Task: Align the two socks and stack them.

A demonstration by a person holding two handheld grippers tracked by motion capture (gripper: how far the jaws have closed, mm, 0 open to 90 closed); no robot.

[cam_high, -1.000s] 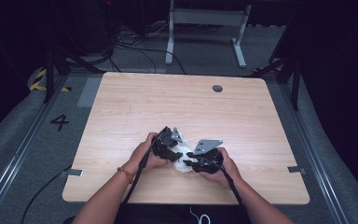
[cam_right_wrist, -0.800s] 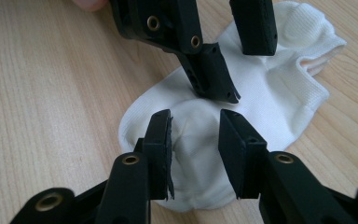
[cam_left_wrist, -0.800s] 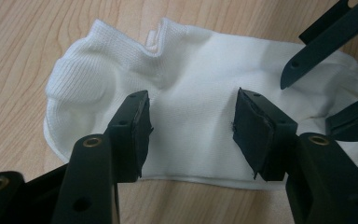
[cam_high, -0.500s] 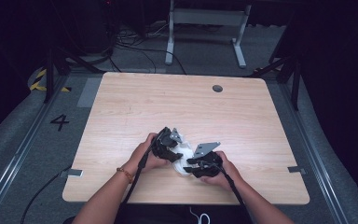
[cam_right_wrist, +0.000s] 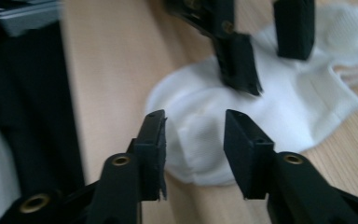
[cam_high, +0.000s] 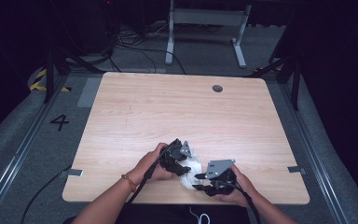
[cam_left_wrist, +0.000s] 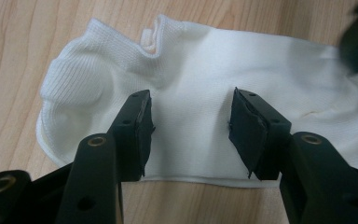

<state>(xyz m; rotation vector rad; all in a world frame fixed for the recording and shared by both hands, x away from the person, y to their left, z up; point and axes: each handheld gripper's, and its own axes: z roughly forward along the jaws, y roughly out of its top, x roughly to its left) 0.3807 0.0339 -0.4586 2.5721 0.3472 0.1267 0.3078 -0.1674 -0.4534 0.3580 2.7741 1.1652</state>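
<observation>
Two claws, left (cam_left_wrist: 191,135) and right (cam_right_wrist: 193,154), hover part-open over the white sock (cam_left_wrist: 205,79) (flat on the table (cam_high: 177,107)), each gripping nothing, likely positioned to pinch opposite ends.

One camera looks down from above the person's side onto the table (cam_high: 177,112); two ride close on the grippers, both sharing the white sock (cam_left_wrist: 205,88) near the front edge.

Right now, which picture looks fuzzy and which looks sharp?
The right gripper view is smeared, the white sock soft. The left gripper view is sharp; the sock's knit shows. The high view has a bright table with dark surroundings.
</observation>
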